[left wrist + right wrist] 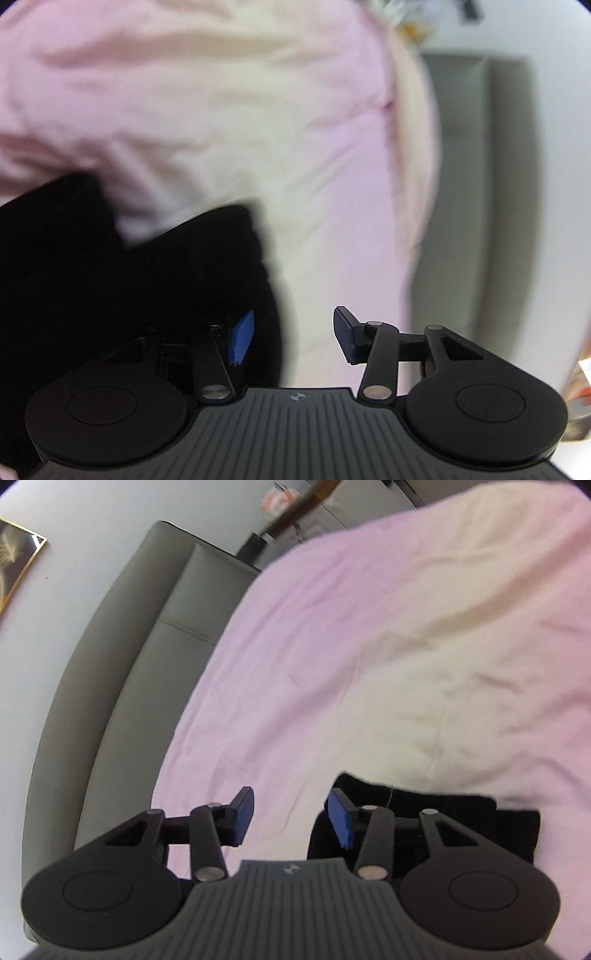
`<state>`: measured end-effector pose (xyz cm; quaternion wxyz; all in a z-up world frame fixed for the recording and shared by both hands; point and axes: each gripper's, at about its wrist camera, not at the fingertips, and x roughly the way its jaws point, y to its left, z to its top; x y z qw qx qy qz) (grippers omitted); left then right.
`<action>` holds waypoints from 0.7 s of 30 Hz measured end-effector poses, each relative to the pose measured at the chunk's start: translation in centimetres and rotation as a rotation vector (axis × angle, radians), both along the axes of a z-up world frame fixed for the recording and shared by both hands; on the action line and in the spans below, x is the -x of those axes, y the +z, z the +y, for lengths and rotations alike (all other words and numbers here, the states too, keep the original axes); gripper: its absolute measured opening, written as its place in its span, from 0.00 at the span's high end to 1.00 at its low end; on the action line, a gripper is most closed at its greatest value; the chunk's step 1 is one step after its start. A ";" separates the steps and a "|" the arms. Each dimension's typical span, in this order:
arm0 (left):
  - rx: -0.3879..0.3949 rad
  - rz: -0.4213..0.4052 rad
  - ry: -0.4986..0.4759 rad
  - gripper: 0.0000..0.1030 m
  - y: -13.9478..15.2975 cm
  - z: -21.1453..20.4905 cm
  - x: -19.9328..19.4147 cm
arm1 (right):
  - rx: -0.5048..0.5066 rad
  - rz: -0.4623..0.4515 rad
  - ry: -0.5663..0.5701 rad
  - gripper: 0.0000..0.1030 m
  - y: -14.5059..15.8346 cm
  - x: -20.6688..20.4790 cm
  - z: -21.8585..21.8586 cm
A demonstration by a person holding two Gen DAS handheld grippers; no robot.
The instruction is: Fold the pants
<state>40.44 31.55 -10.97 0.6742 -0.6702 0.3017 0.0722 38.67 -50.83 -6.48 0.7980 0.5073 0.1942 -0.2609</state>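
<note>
Black pants (129,280) lie on a pink sheet (221,110) at the lower left of the left wrist view. My left gripper (293,338) is open; its left blue pad (242,341) sits over the pants' edge, its right pad over the sheet. In the right wrist view the pants (461,812) lie at the lower right, behind the right finger. My right gripper (291,818) is open and empty, with the sheet (369,646) between its pads. Both views are blurred.
A grey padded headboard (122,657) runs along the bed's edge, also in the left wrist view (476,184). A white wall (55,590) carries a gold-framed picture (14,561). Dark furniture (295,509) stands far off.
</note>
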 end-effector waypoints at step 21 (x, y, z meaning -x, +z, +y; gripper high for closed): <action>-0.883 0.007 -0.601 0.28 6.5 -12.8 4.5 | 0.311 0.264 0.996 0.60 -6.0 -1.0 27.5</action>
